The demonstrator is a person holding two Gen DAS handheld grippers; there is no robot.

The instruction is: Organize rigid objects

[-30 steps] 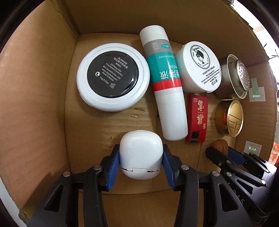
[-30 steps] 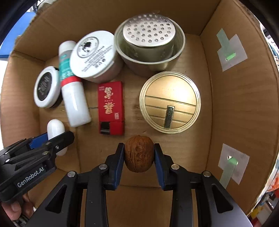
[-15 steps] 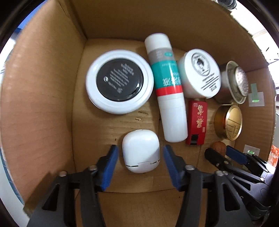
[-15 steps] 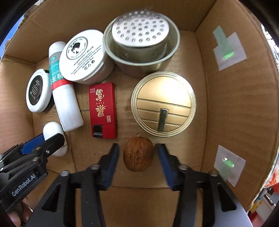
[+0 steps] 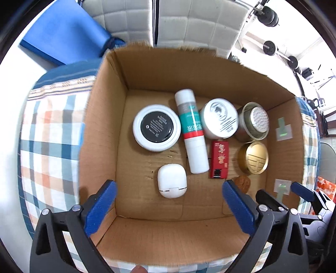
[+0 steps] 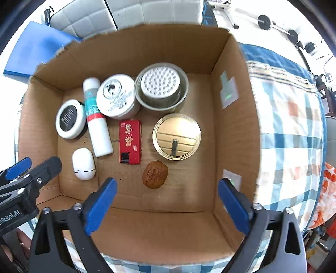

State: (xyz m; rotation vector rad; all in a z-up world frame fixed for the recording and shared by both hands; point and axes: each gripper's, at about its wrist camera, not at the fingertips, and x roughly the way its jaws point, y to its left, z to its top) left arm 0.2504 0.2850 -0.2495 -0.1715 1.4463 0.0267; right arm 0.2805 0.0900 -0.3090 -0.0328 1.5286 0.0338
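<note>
A cardboard box [image 5: 100, 134] holds the sorted items. On its floor lies a white rounded case [image 5: 171, 181], well below my left gripper [image 5: 168, 206], whose jaws are opening wide with nothing between them. A brown walnut [image 6: 155, 174] rests on the floor under my right gripper [image 6: 167, 206], whose jaws are also opening wide and hold nothing. Further in lie a black-and-white jar [image 5: 156, 128], a white and teal bottle [image 5: 192, 134], a white cream jar [image 5: 219, 120], a red lighter box [image 6: 129, 141], a gold tin lid [image 6: 176, 136] and a steel cup with a perforated insert [image 6: 161, 87].
The box stands on a plaid cloth [image 5: 48, 147]. A blue mat [image 5: 65, 31] and a grey tufted cushion [image 5: 189, 21] lie beyond it. Dumbbells [image 5: 271, 16] sit at the far right. The left gripper [image 6: 27, 170] shows at the right wrist view's left edge.
Both grippers let go, the left of the white case and the right of the walnut, spread their jaws wide and rose out of the box. Both things stay on the box floor.
</note>
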